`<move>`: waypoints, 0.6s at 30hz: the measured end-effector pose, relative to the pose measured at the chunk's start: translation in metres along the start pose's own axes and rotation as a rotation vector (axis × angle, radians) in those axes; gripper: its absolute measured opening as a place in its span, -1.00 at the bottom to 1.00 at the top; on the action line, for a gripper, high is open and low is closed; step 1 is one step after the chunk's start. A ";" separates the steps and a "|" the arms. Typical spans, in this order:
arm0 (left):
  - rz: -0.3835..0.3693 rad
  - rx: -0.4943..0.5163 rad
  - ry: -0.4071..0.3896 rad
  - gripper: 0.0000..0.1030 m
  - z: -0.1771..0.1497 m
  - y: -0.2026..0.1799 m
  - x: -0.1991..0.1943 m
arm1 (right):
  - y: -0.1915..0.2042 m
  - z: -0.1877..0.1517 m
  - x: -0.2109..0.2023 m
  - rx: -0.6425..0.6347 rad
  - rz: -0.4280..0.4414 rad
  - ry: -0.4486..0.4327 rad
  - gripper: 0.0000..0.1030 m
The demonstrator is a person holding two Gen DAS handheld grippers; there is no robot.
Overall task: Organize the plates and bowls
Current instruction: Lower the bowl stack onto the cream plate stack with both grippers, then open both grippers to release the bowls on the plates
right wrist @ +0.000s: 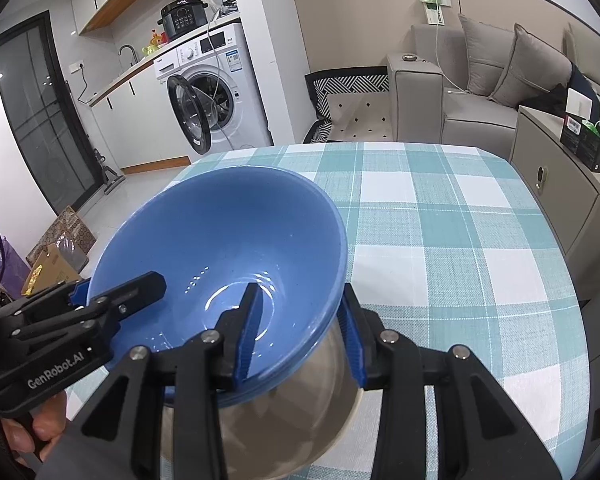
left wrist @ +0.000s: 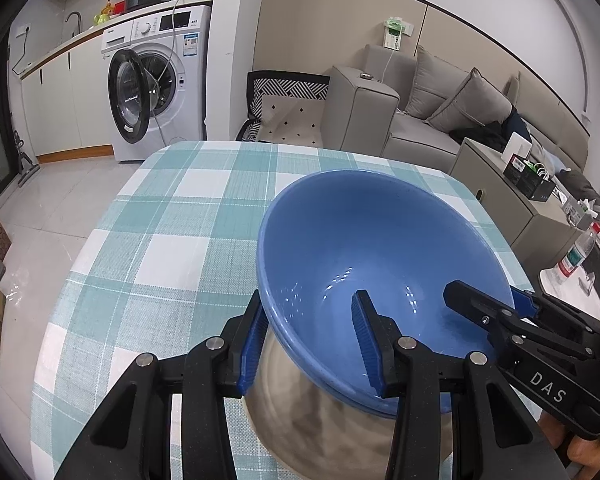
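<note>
A blue bowl [left wrist: 380, 248] sits nested in a steel bowl [left wrist: 340, 432], with a second blue rim showing under the top one. My left gripper [left wrist: 308, 336] straddles the bowl's left rim, one finger inside and one outside. My right gripper [right wrist: 300, 328] straddles the right rim of the same blue bowl [right wrist: 220, 240], above the steel bowl [right wrist: 284, 420]. The right gripper also shows in the left wrist view [left wrist: 500, 320], and the left gripper shows in the right wrist view [right wrist: 100, 304]. The stack is tilted over the checked tablecloth [left wrist: 172, 240].
The tablecloth [right wrist: 440, 240] covers the table to its far edge. A washing machine [left wrist: 156, 80] with its door open stands beyond. A grey sofa [left wrist: 420, 100] and a cabinet [left wrist: 512, 184] are at the right. A water bottle [left wrist: 578, 252] stands beside the table.
</note>
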State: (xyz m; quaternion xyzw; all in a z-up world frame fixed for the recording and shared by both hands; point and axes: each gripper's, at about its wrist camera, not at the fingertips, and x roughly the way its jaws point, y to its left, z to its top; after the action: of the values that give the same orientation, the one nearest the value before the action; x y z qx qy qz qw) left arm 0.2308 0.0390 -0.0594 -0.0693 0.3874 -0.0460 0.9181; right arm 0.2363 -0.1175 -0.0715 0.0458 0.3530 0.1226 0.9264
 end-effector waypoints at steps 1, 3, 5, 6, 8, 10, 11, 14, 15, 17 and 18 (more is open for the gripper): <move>-0.005 -0.001 0.001 -0.11 -0.001 -0.001 -0.001 | 0.000 0.000 0.001 -0.001 0.000 0.001 -0.21; -0.018 -0.005 0.002 -0.06 -0.001 0.000 0.000 | 0.001 0.000 0.001 -0.008 0.002 0.002 -0.19; -0.028 -0.007 0.005 0.11 -0.002 0.001 -0.001 | -0.001 0.000 0.001 -0.009 0.008 0.001 -0.08; -0.026 -0.007 0.008 0.31 -0.002 0.001 -0.001 | -0.001 0.000 0.000 -0.008 0.010 -0.001 -0.01; -0.021 -0.004 0.000 0.51 -0.005 0.000 -0.006 | -0.003 -0.001 -0.003 -0.011 0.016 -0.007 0.20; -0.028 0.003 -0.010 0.55 -0.007 0.000 -0.011 | -0.005 -0.003 -0.006 -0.023 0.020 -0.006 0.21; -0.032 0.005 -0.013 0.59 -0.008 0.000 -0.013 | -0.005 -0.003 -0.008 -0.032 0.020 -0.005 0.32; -0.024 0.016 -0.032 0.82 -0.010 0.000 -0.021 | -0.008 -0.005 -0.015 -0.038 0.035 -0.011 0.56; -0.016 0.022 -0.041 0.88 -0.011 0.001 -0.025 | -0.008 -0.005 -0.017 -0.038 0.037 -0.017 0.62; -0.008 0.024 -0.062 0.95 -0.013 0.002 -0.034 | -0.010 -0.007 -0.025 -0.045 0.031 -0.044 0.87; -0.006 0.028 -0.068 0.98 -0.014 0.002 -0.038 | -0.010 -0.008 -0.029 -0.049 0.034 -0.058 0.92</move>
State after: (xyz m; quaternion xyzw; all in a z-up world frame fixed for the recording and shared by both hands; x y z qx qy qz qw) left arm 0.1943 0.0450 -0.0430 -0.0590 0.3553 -0.0520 0.9314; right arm 0.2122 -0.1351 -0.0601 0.0328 0.3223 0.1457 0.9348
